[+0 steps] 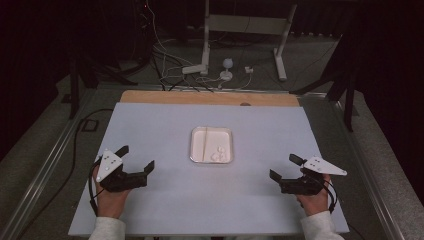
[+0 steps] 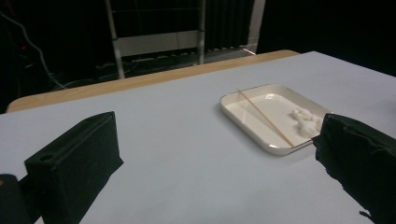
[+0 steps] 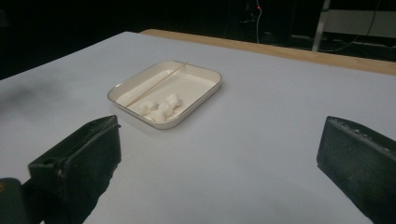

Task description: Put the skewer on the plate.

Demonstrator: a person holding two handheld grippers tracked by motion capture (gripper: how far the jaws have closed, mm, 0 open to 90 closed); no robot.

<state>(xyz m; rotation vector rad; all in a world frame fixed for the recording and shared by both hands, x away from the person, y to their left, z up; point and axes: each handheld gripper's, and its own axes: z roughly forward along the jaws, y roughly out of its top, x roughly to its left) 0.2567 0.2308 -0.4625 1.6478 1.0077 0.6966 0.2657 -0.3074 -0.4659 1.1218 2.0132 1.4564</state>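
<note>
A white rectangular tray (image 1: 195,150) lies in the middle of the pale table sheet. Inside it a thin wooden skewer (image 1: 206,141) lies lengthwise, and a few white marshmallow-like lumps (image 1: 218,154) sit in its near right corner. The left gripper view shows the tray (image 2: 233,103), skewer (image 2: 264,117) and lumps (image 2: 303,122) ahead to the right. The right gripper view shows the tray (image 3: 205,91), skewer (image 3: 159,85) and lumps (image 3: 161,109) ahead to the left. My left gripper (image 1: 136,158) rests open at the near left, empty. My right gripper (image 1: 285,167) rests open at the near right, empty.
The pale sheet (image 1: 150,125) covers a wooden tabletop whose bare strip (image 1: 200,97) shows at the far edge. Behind the table stand a white metal frame (image 1: 245,30) and loose cables (image 1: 200,75) on the floor. Dark stands flank both sides.
</note>
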